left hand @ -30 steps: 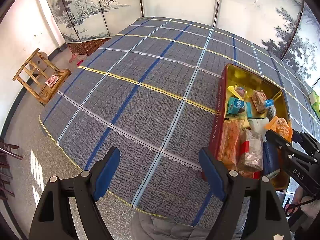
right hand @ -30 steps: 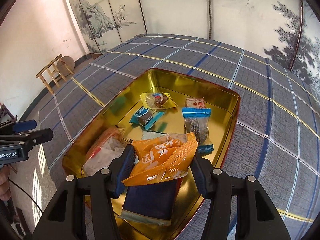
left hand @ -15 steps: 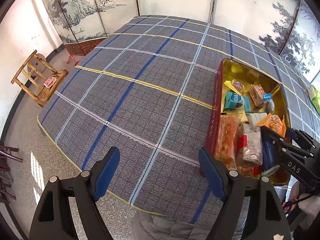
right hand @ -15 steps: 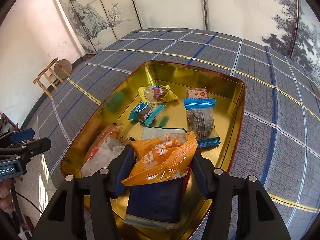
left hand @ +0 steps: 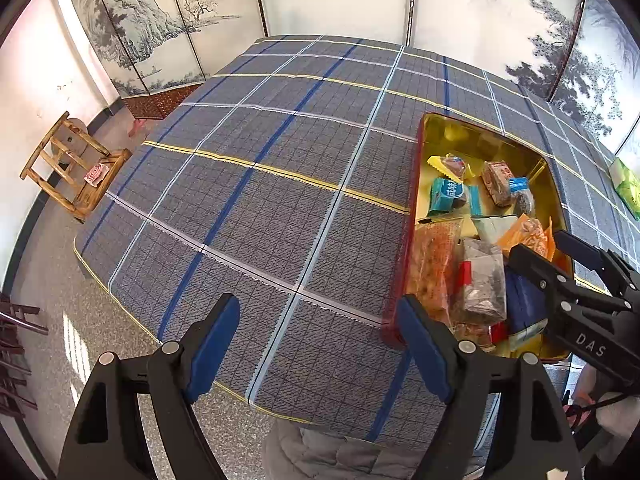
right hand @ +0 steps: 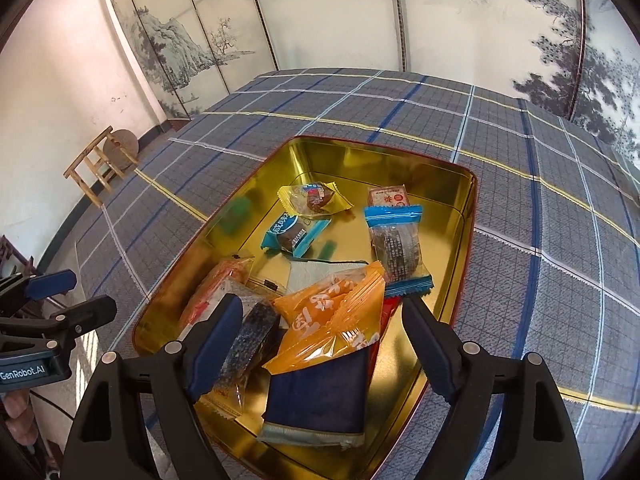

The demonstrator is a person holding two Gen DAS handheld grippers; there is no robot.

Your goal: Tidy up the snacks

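A gold tin [right hand: 360,168] with a red outside sits on the plaid tablecloth [right hand: 540,240] and holds several wrapped snacks. My right gripper [right hand: 320,312] hangs over its near end, jaws opening. An orange packet [right hand: 332,316] lies between them on a navy packet [right hand: 320,392], and neither pad presses on it. Farther in lie blue-ended [right hand: 396,244], teal [right hand: 294,236] and yellow [right hand: 314,198] snacks. My left gripper [left hand: 318,308] stands open and empty over the cloth, left of the tin [left hand: 460,120]. The left wrist view shows the right gripper [left hand: 538,246] by the orange packet [left hand: 528,236].
The table's near edge runs just below both grippers. A wooden stool [left hand: 72,168] stands on the floor to the left, by painted folding screens [left hand: 160,40]. A green packet [left hand: 628,184] lies on the cloth at the far right. Grey clothing [left hand: 320,456] shows at the bottom.
The right gripper's jaws have spread wide and let go of the orange packet, which now rests on the pile in the tin. The left gripper has stayed put and open.
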